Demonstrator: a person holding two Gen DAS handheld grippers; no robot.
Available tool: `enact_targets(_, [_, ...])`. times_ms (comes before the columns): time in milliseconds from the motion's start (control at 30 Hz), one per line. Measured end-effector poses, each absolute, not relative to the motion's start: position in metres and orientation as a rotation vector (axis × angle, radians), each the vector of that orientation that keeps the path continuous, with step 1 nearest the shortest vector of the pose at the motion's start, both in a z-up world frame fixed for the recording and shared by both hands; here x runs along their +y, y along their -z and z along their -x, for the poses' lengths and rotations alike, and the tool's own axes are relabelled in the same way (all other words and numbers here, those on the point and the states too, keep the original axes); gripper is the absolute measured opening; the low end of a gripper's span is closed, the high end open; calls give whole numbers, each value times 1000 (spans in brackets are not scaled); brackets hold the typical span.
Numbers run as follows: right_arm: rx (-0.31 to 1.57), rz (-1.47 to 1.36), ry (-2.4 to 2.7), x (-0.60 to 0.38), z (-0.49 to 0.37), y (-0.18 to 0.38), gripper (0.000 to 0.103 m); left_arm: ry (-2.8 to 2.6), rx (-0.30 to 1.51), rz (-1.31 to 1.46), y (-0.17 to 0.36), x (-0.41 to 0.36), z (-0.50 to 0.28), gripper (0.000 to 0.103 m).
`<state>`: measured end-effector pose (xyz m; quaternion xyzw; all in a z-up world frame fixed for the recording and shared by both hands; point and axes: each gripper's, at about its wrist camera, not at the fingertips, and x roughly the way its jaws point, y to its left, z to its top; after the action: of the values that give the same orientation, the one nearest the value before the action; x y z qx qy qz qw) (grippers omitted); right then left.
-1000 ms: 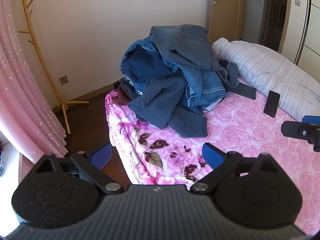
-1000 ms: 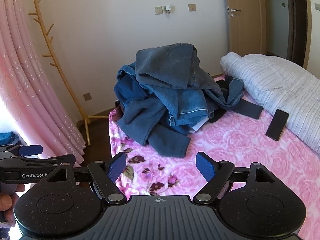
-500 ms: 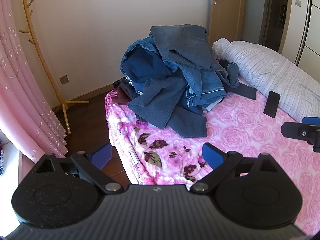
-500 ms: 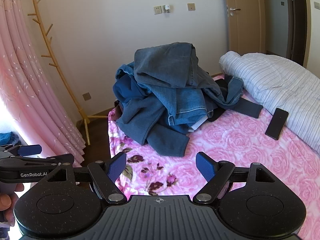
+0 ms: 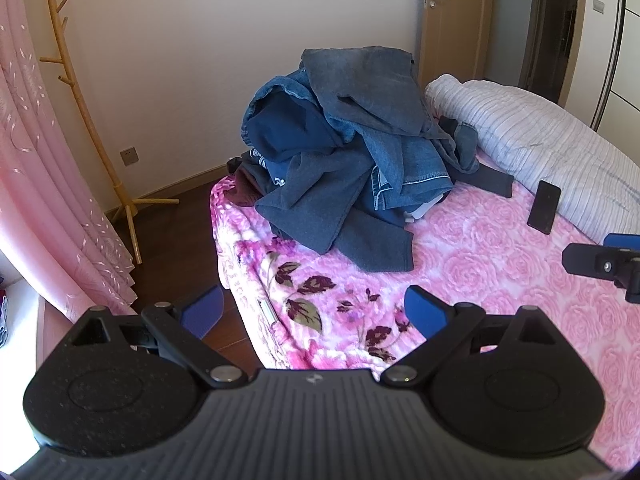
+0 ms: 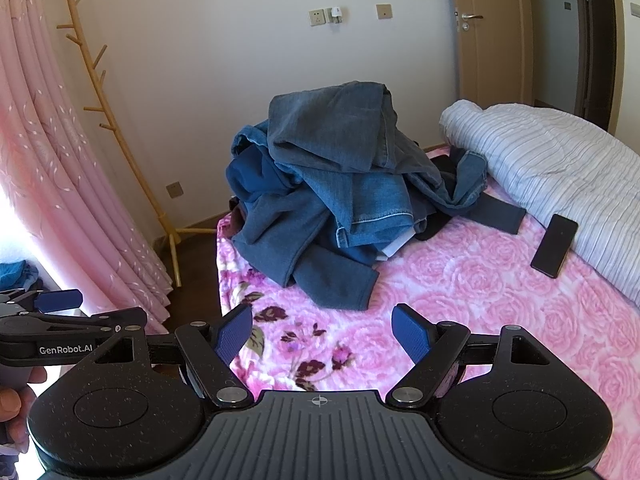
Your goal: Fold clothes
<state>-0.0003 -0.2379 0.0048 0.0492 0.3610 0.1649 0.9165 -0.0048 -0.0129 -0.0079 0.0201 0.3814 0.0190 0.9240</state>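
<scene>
While the left wrist camera is looking forward over the corner of the bed, the left gripper (image 5: 312, 312) is hanging above the pink rose-patterned bedspread (image 5: 480, 264) with its blue-padded fingers (image 5: 424, 314) spread wide and nothing between them; the heap of blue denim and dark navy clothes (image 5: 352, 152) is lying ahead on the bedspread, well apart from the fingertips, a black phone (image 5: 543, 207) is resting to its right against the grey-striped white quilt (image 5: 540, 136), and the tip of the right gripper (image 5: 604, 264) is poking in at the right edge. In the right wrist view, the right gripper (image 6: 322, 334) is likewise hovering released and empty over the bedspread's flowered near edge (image 6: 304, 344), the clothes heap (image 6: 344, 192) is sitting ahead of it near the far left corner of the bed, the left gripper (image 6: 56, 320) is showing at the left edge with a hand (image 6: 16, 404) around its handle, and a bare wooden coat stand (image 6: 116, 128) is standing by the pink curtain (image 6: 52, 184)
</scene>
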Motion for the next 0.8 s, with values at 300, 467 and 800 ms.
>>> enact_targets(300, [738, -97, -352, -245, -3, -5, 80, -33, 761, -72, 3, -11, 1, 96])
enact_targets(467, [718, -86, -356, -249, -9, -7, 80, -20, 732, -87, -7, -1, -21, 96])
enact_targets(800, [681, -61, -284, -257, -109, -6, 80, 104, 647, -135, -23, 11, -189, 96])
